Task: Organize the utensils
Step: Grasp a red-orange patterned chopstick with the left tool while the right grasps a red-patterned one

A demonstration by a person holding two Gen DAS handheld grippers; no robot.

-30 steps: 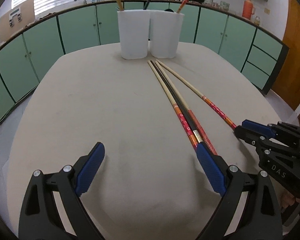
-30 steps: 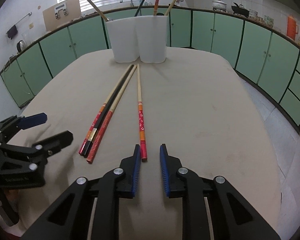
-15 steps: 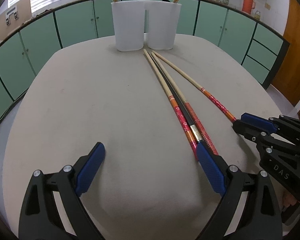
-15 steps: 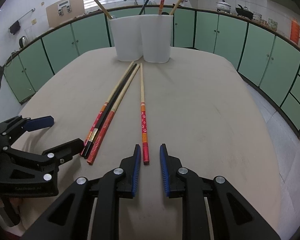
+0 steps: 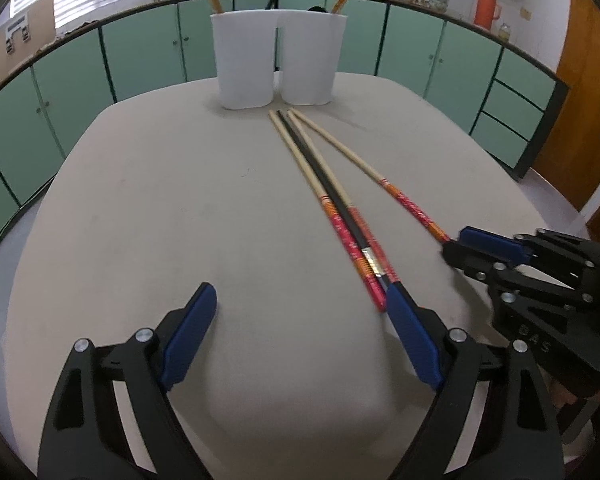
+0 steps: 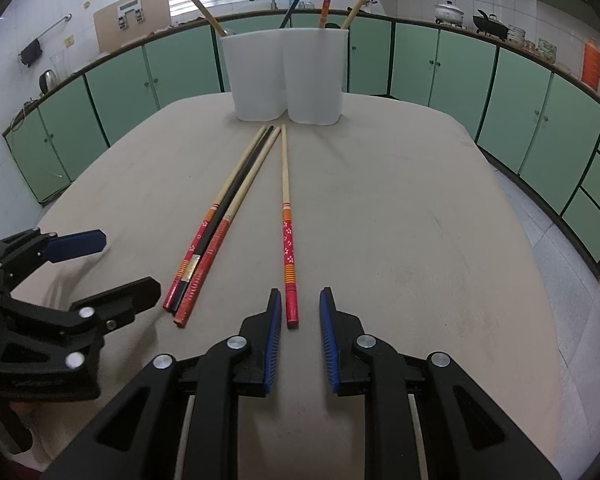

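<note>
Two black plastic grippers: left gripper (image 5: 300, 304) and right gripper (image 6: 299, 316), fitted with blue ribbed pads (image 6: 272, 340) and silver screws (image 6: 236, 343).

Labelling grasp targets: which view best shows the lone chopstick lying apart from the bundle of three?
Right wrist view: the lone chopstick runs full length up the frame, its red end between the right gripper pads, untouched. Left wrist view shows it slanted, its end hidden behind that gripper.

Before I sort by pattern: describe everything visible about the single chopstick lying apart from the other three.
The lone chopstick looks like pale wood, its handle end painted red with small white flowers between orange striped bands. It lies flat on the beige table, tip toward the white holder, apart from the three bunched chopsticks. Its red end sits between the right gripper pads, which are not touching it.
</note>
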